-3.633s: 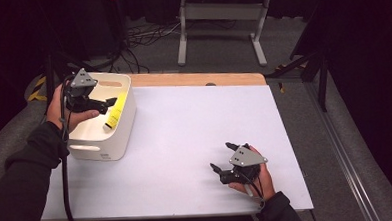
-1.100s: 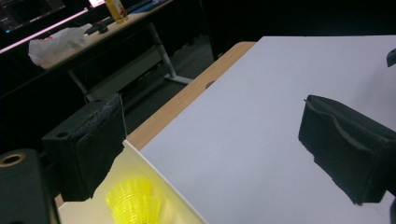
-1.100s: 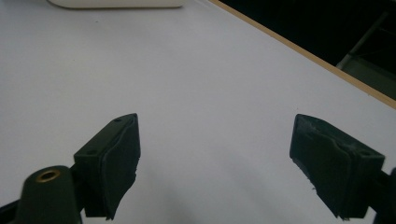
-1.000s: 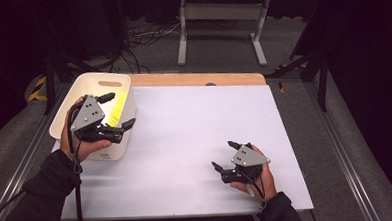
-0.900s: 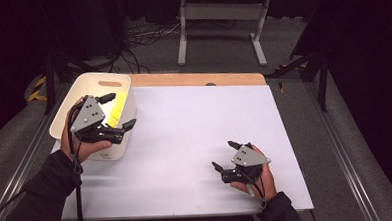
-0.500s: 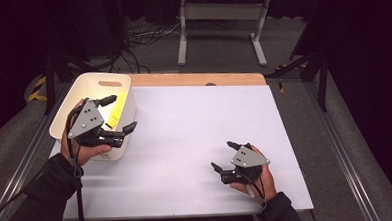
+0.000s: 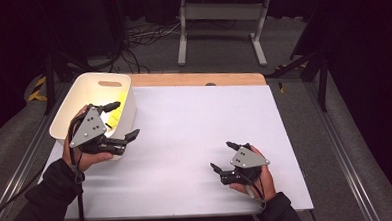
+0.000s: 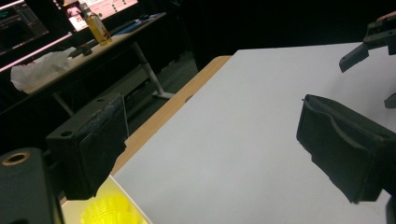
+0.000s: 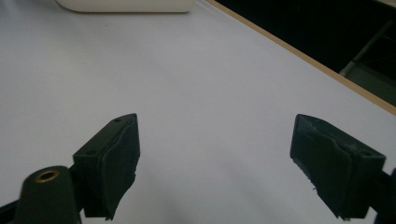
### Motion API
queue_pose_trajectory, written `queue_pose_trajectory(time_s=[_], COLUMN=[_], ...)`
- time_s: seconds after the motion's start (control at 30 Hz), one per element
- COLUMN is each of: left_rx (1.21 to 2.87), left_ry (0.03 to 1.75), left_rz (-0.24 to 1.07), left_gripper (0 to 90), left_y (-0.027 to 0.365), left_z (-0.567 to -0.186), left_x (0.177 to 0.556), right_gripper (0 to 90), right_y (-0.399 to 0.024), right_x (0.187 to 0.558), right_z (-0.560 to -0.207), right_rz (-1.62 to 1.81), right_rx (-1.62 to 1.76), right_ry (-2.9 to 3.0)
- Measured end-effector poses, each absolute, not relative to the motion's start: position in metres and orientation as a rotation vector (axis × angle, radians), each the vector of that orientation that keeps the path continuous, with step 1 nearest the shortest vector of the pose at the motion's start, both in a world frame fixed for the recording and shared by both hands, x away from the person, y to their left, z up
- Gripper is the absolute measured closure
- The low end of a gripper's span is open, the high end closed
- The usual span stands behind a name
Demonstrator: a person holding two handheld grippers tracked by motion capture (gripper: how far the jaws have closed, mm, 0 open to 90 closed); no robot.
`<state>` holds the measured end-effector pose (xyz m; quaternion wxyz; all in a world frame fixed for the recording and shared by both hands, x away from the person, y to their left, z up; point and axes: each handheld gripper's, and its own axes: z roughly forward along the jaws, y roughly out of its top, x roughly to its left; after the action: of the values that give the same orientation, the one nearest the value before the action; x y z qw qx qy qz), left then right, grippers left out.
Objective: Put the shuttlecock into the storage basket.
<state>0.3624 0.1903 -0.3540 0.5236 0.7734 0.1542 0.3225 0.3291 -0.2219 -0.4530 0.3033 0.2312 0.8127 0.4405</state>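
Left gripper (image 7: 120, 123): jaws released, empty, above white bin (image 7: 78, 100) rim; yellow object (image 8: 109, 212) lay below. Right gripper (image 7: 222, 157): released, empty.

The left gripper (image 7: 119, 121) has come out of the white bin (image 7: 78, 95) and drawn back toward the near edge, now hanging over the bin's near right corner with its jaws wide apart and nothing between them.

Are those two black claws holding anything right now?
No. The left hand-held gripper hangs open beside the white plastic bin, and the right hand-held gripper is open over the white table.
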Motion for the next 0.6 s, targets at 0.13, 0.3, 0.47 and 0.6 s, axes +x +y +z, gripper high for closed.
queue_pose_trajectory(time_s=[0.13, 0.3, 0.47, 0.6], left_rx=[1.853, 1.859, 1.862, 1.868], left_ry=[0.362, 0.346, 0.329, 0.316], left_rz=[0.769, 0.758, 0.755, 0.758], left_gripper=[9.8, 9.9, 9.9, 9.9], left_y=[0.189, 0.185, 0.182, 0.18], left_z=[-0.357, -0.361, -0.363, -0.366], left_x=[0.36, 0.357, 0.353, 0.351], right_gripper=[16.7, 16.7, 16.7, 16.7], right_y=[-0.221, -0.221, -0.22, -0.22], right_x=[0.329, 0.329, 0.328, 0.328], right_z=[-0.453, -0.453, -0.453, -0.453], right_rz=[1.164, 1.162, 1.16, 1.159], right_rx=[0.61, 0.606, 0.604, 0.605], right_ry=[2.154, 2.156, 2.16, 2.16])
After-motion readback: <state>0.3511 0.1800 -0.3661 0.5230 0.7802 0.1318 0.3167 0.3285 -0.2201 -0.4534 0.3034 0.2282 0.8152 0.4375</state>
